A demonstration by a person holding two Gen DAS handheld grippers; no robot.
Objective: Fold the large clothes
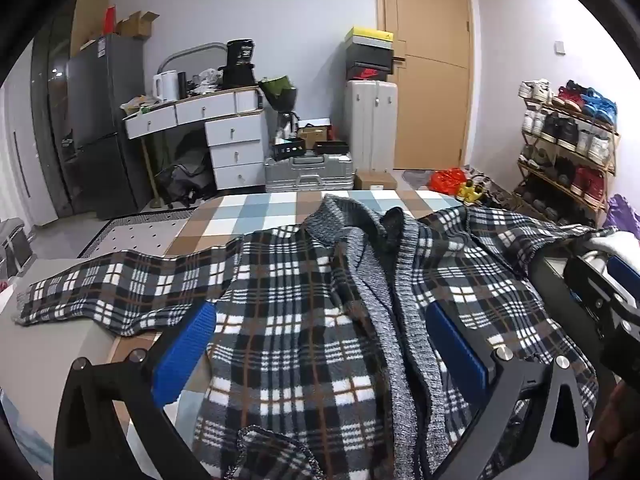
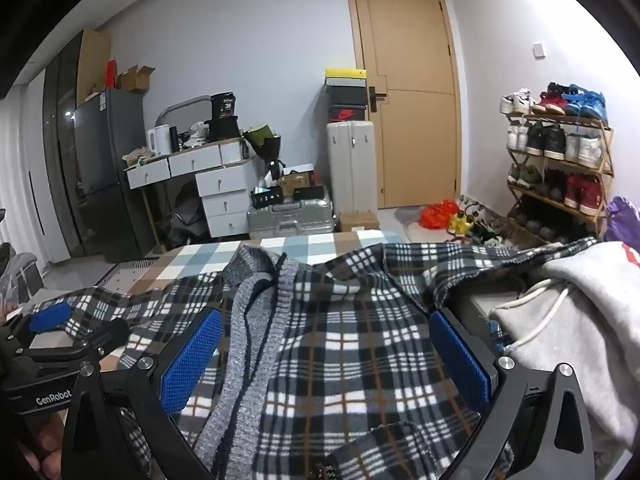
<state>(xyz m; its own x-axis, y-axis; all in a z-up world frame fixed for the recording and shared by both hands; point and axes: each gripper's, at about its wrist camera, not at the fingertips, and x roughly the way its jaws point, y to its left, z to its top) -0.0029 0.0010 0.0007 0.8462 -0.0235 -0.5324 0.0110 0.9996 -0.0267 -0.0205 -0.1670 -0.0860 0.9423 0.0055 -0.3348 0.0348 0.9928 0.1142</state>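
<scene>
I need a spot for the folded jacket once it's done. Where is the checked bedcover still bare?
The far strip of the checked bedcover, between the plaid jacket collar and the bed's foot, lies bare, widest toward the left. The right side is crowded: a grey hoodie lies against the jacket's sleeve. Both open grippers, left gripper and right gripper, hover over the jacket.

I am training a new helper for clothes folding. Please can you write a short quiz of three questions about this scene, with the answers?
1. True or false: the left gripper is shut on the plaid jacket.
2. What lies to the right of the jacket in the right wrist view?
A. a grey hoodie
B. a red towel
C. a pillow
3. Fill in: the jacket's knit front bands are ____ in colour.

Key
1. False: both the left and the right gripper stand open above the jacket.
2. A, the grey hoodie.
3. Grey, see the knit front bands.
</scene>
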